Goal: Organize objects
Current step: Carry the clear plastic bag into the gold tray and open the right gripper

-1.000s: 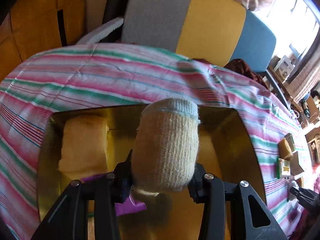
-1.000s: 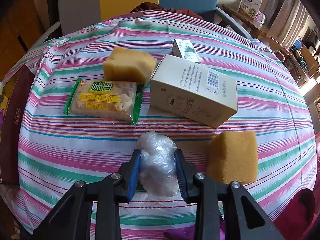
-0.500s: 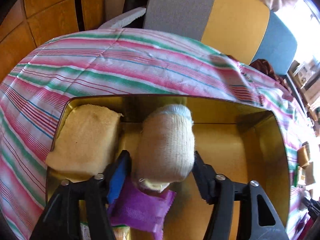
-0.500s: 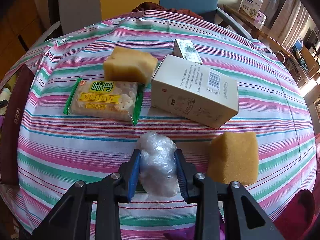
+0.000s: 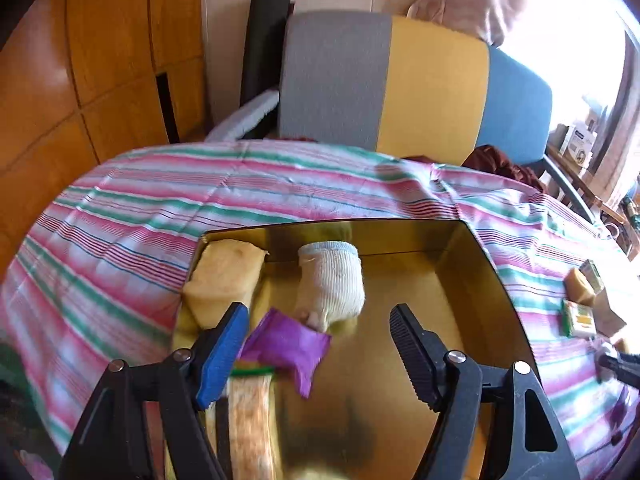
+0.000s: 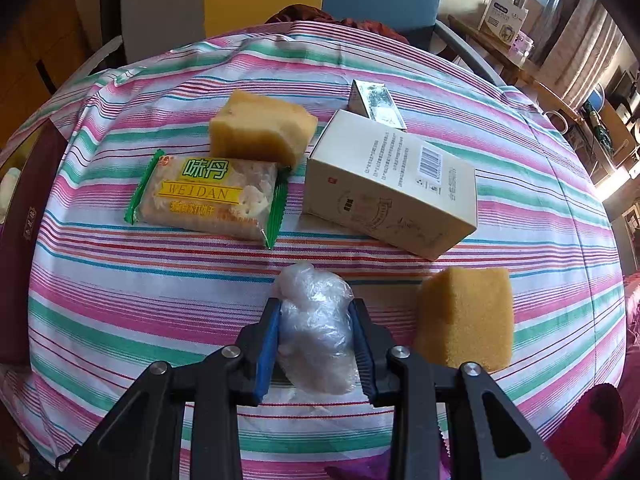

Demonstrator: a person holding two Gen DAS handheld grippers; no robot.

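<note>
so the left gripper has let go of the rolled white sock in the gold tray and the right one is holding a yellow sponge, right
Not quite. The right gripper holds a crumpled clear plastic bag between its fingers, as the right wrist view shows; the yellow sponge block sits untouched beside it on the striped cloth. The rest stands: the left gripper has just been opening, and the rolled white knit sock lies free in the gold tray.

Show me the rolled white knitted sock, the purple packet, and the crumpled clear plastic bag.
Rolled white knitted sock point(image 5: 334, 284), left wrist view, middle of its ribbed side.
Purple packet point(image 5: 286, 340), left wrist view, centre of its face.
Crumpled clear plastic bag point(image 6: 314, 320), right wrist view, its middle.
</note>
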